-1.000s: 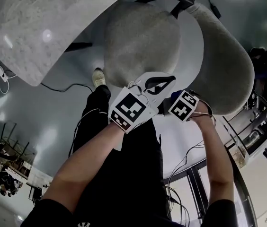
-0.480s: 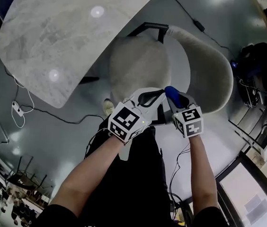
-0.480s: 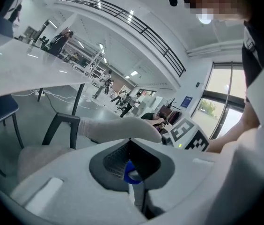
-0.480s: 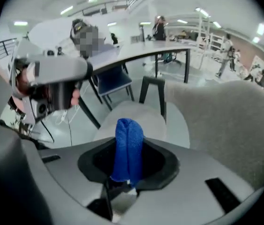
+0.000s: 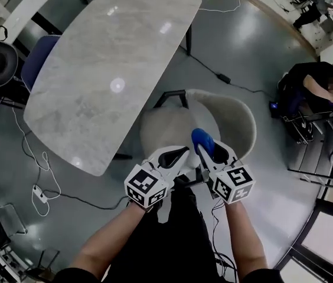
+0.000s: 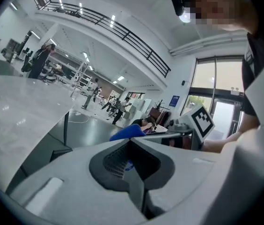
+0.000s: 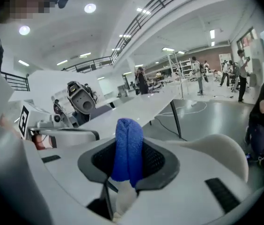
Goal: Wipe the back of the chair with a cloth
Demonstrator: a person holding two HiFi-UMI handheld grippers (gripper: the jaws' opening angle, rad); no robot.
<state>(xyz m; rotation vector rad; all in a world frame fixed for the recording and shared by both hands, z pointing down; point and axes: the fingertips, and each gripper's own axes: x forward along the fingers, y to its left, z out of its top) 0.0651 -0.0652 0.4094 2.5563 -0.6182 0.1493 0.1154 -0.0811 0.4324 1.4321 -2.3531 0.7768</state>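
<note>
Blue cloth (image 7: pixel 128 146), nubby like towelling, folded into an upright roll and pinched at its lower half by the right tongs (image 7: pixel 127 168), clenched tight on it. Just under the pinch, a pale scrap, too unclear to name. Left tongs (image 6: pixel 133 150) clenched on nothing, pads pressed together below a dark hollow.

From the head view: left tongs (image 5: pixel 175 156) just beside right tongs (image 5: pixel 209 150), with the cloth (image 5: pixel 201 139) poking forward from the right pair as a small blue knob. Ahead of and below both, a cream chair (image 5: pixel 240 122) with a curved back, seat tucked toward a grey marbled table (image 5: pixel 107 58). No telling from up there whether cloth and chair back touch.

Only in the right gripper view: the fold and weave of the cloth plain, and the chair (image 7: pixel 218 149) back off to the right of the cloth, apart from it.

Only in the left gripper view: the cloth (image 6: pixel 128 132) as a blue sliver past the closed pads, and the right pair's marker cube (image 6: pixel 201 121) beyond it.
</note>
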